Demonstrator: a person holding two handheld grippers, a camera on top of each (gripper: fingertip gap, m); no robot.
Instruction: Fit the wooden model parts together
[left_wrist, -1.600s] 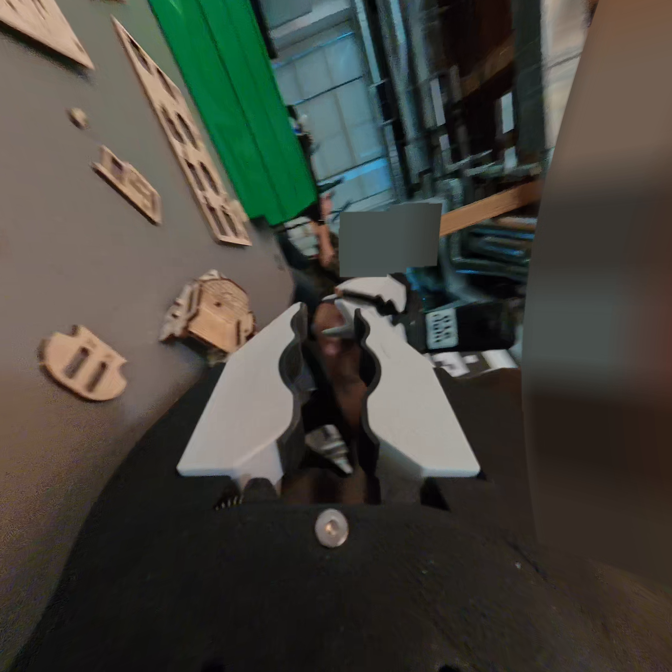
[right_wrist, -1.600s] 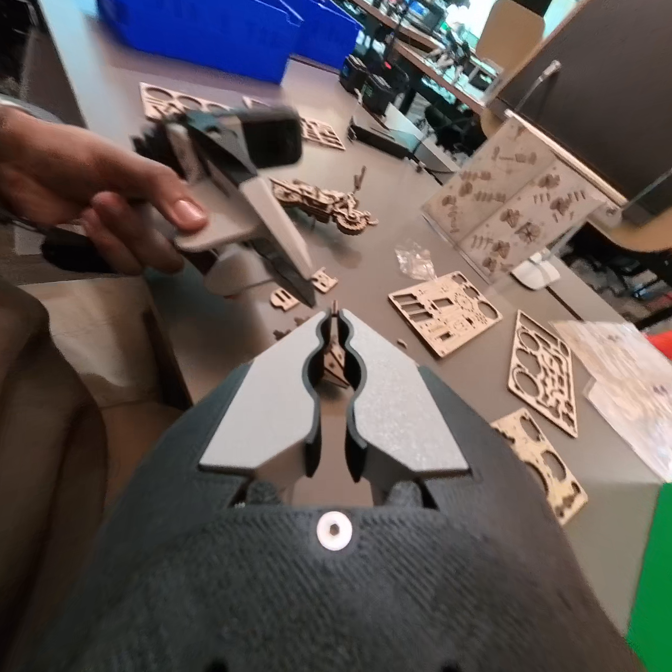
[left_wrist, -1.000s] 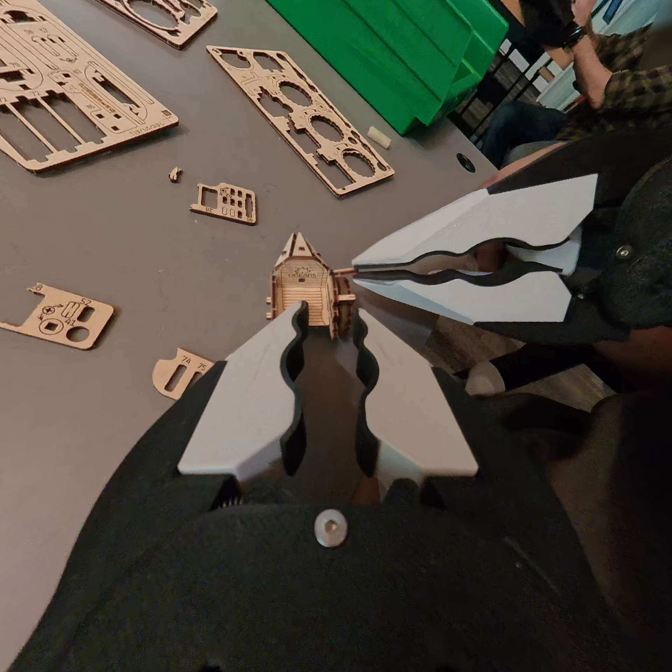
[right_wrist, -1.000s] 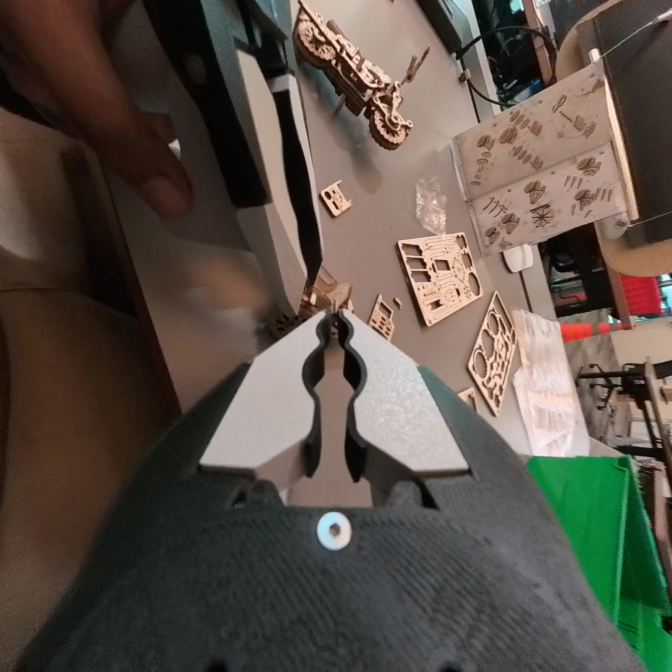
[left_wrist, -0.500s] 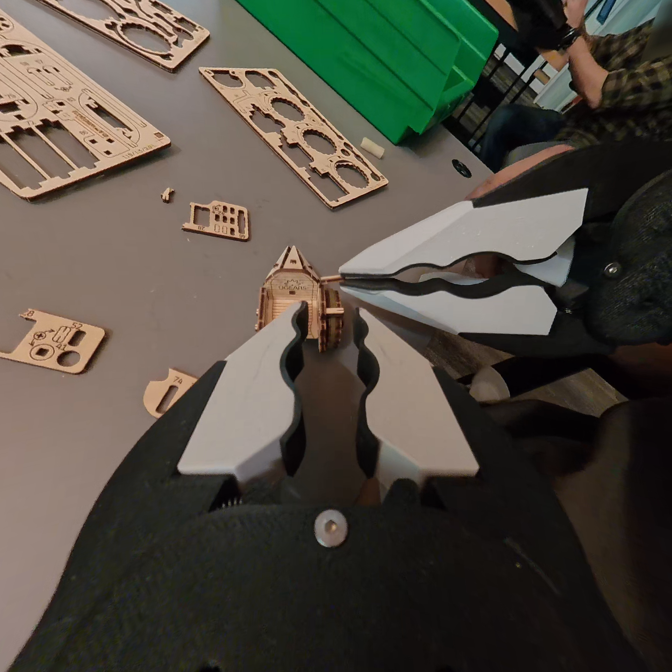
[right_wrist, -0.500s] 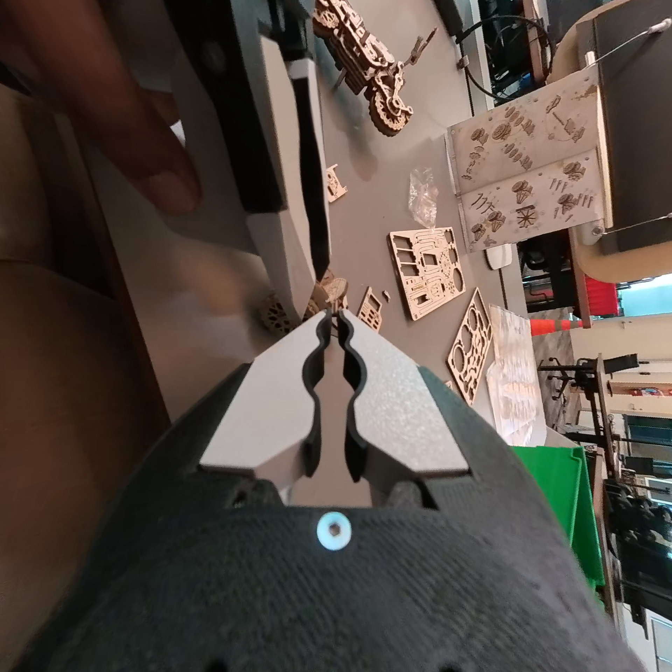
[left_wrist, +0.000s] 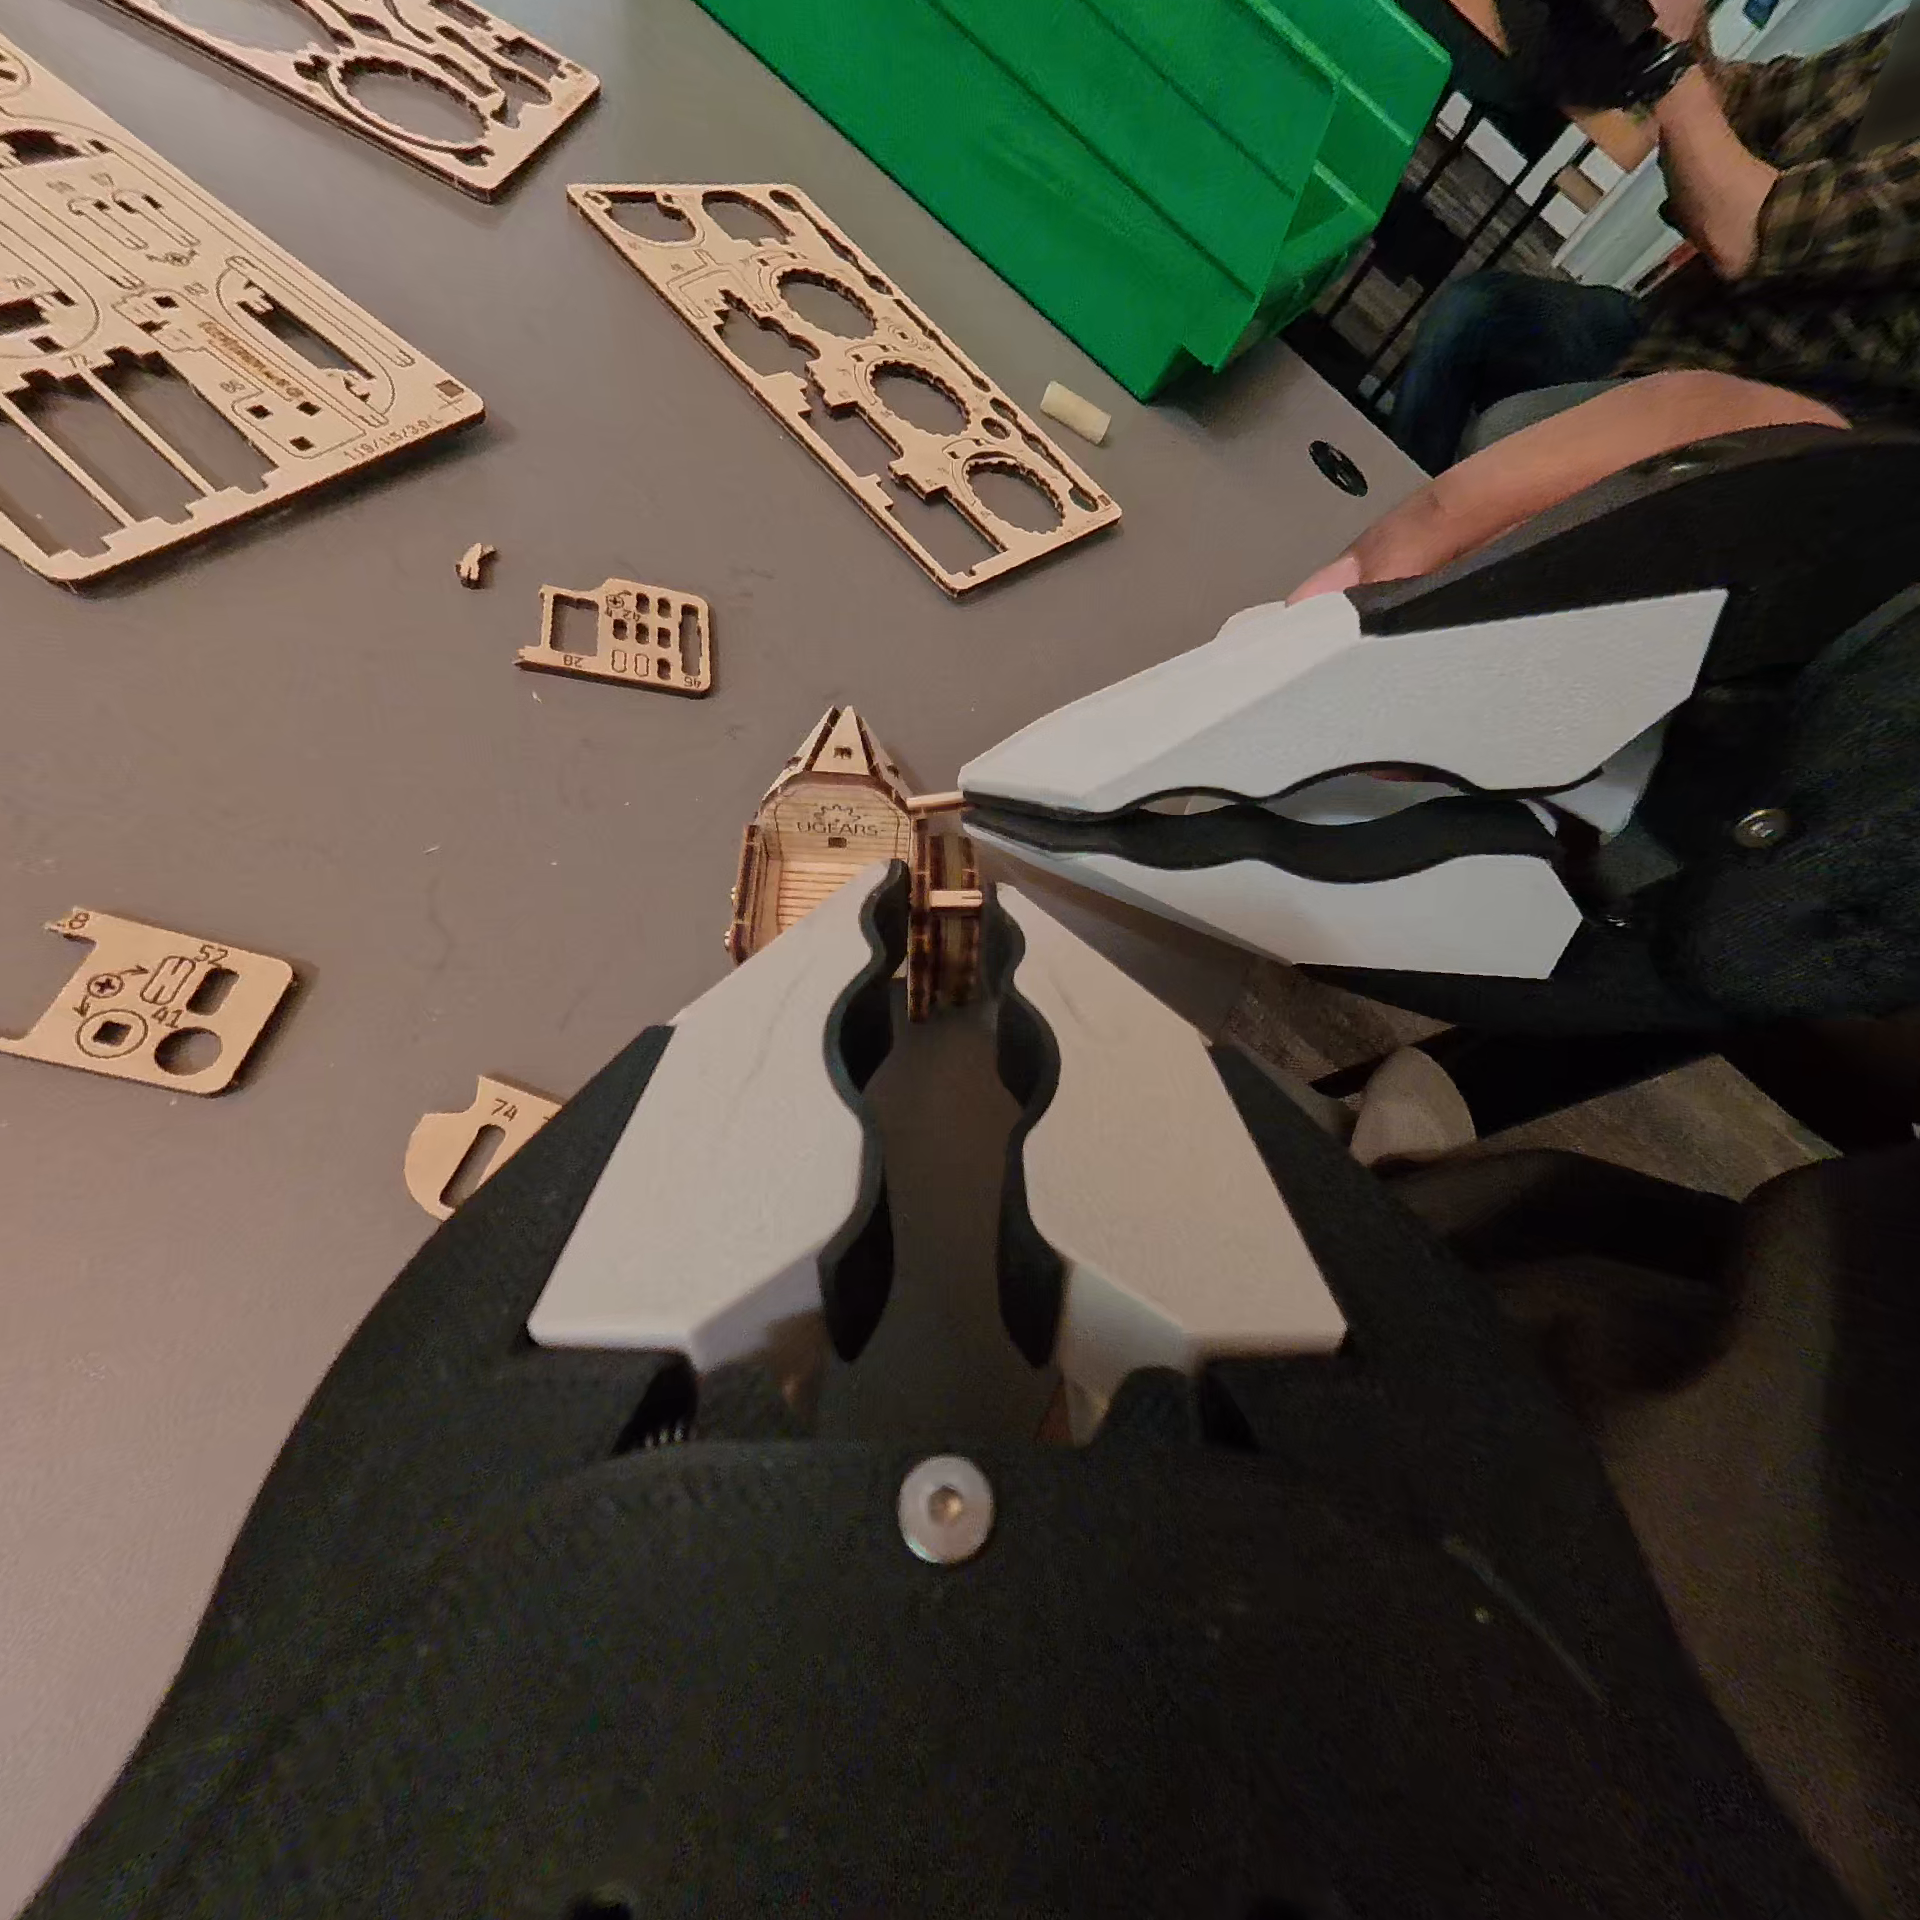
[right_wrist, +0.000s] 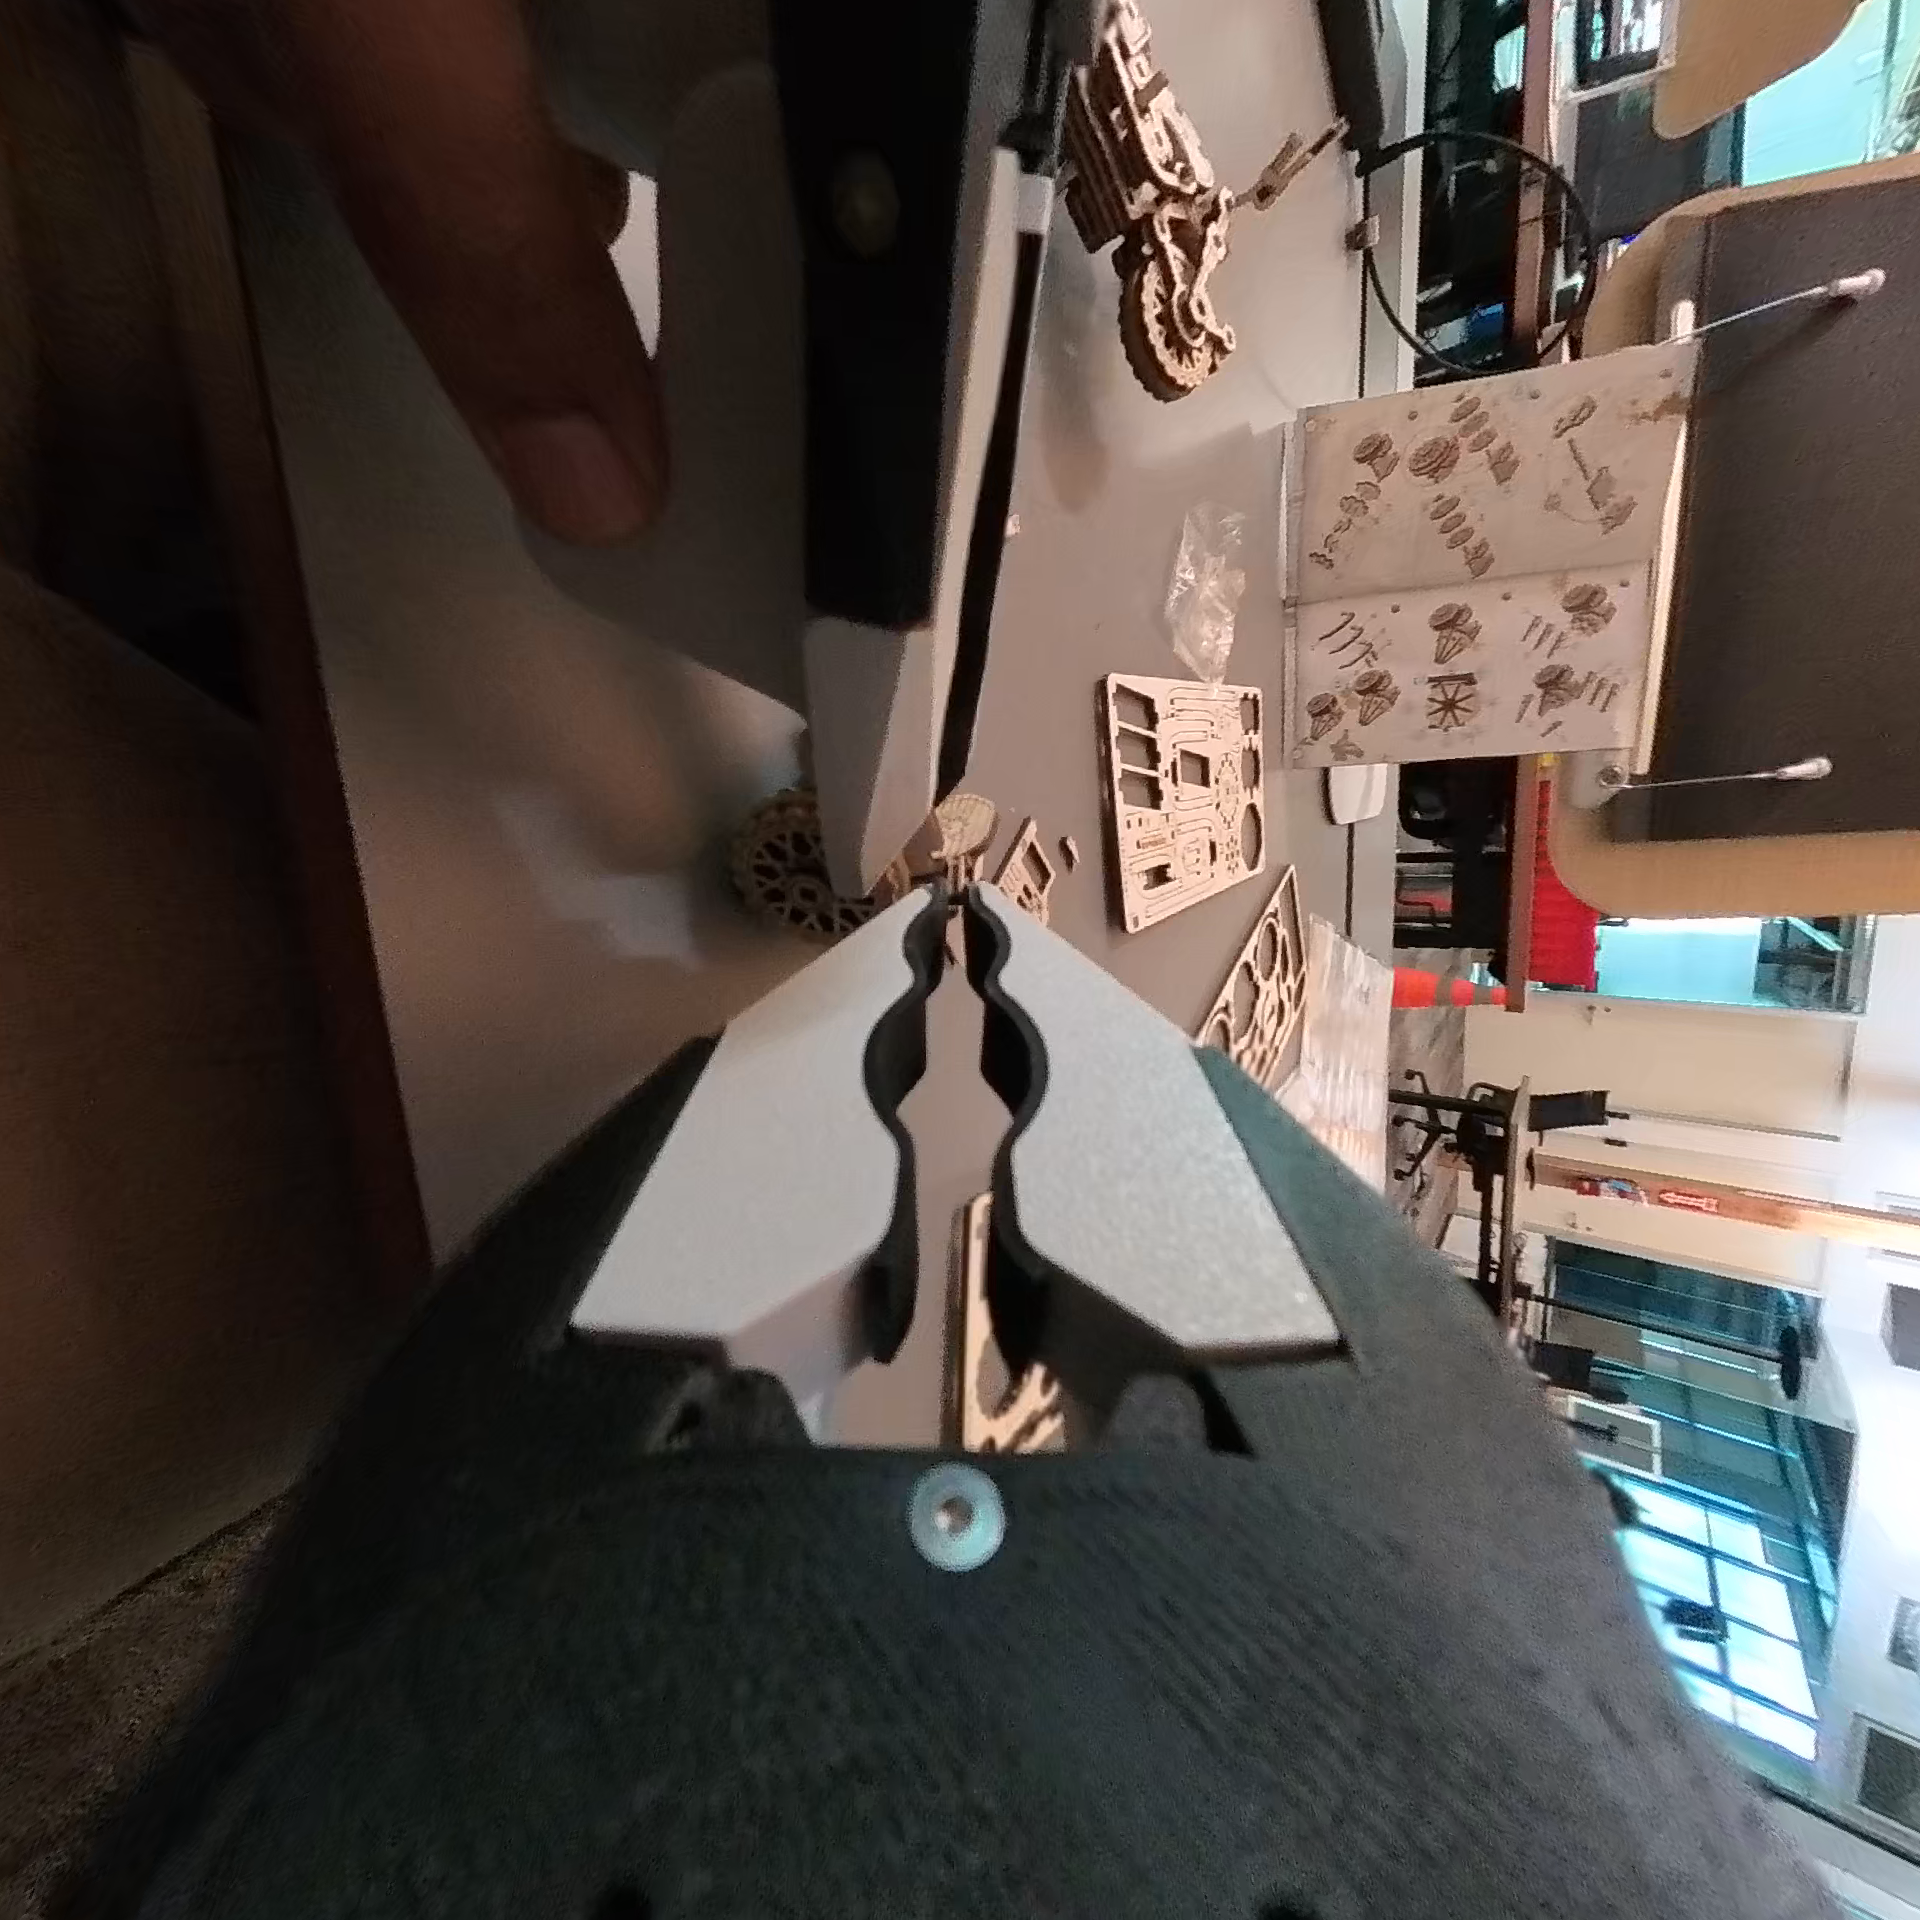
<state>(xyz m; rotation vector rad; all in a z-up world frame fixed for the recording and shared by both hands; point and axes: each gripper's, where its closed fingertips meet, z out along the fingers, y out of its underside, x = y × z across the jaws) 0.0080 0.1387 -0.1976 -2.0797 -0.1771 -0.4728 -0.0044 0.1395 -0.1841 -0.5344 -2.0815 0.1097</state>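
Observation:
A small wooden model (left_wrist: 821, 842) with a wheel (left_wrist: 940, 935) on its right side stands on the grey table (left_wrist: 364, 790), near its edge. My left gripper (left_wrist: 940, 899) has its fingertips closed on that wheel. My right gripper (left_wrist: 966, 805) comes in from the right, shut on a thin wooden peg (left_wrist: 935, 798) whose tip is at the model's right side. In the right wrist view, my right gripper (right_wrist: 956, 909) is shut just in front of the model (right_wrist: 961, 826). The left gripper's finger (right_wrist: 862, 727) stands over a gear wheel (right_wrist: 774, 873).
Punched-out wooden sheets (left_wrist: 842, 374) (left_wrist: 156, 343) and loose flat pieces (left_wrist: 623, 639) (left_wrist: 156, 1003) (left_wrist: 468, 1143) lie on the table. Green bins (left_wrist: 1091, 156) stand at the back. A wooden motorcycle (right_wrist: 1153, 208) and an instruction sheet (right_wrist: 1475, 561) stand farther off. A person (left_wrist: 1766, 208) sits beyond the table edge.
My left gripper swung down to the table, moved up to the model and narrowed onto its wheel. My right gripper brought the peg up to the model's side.

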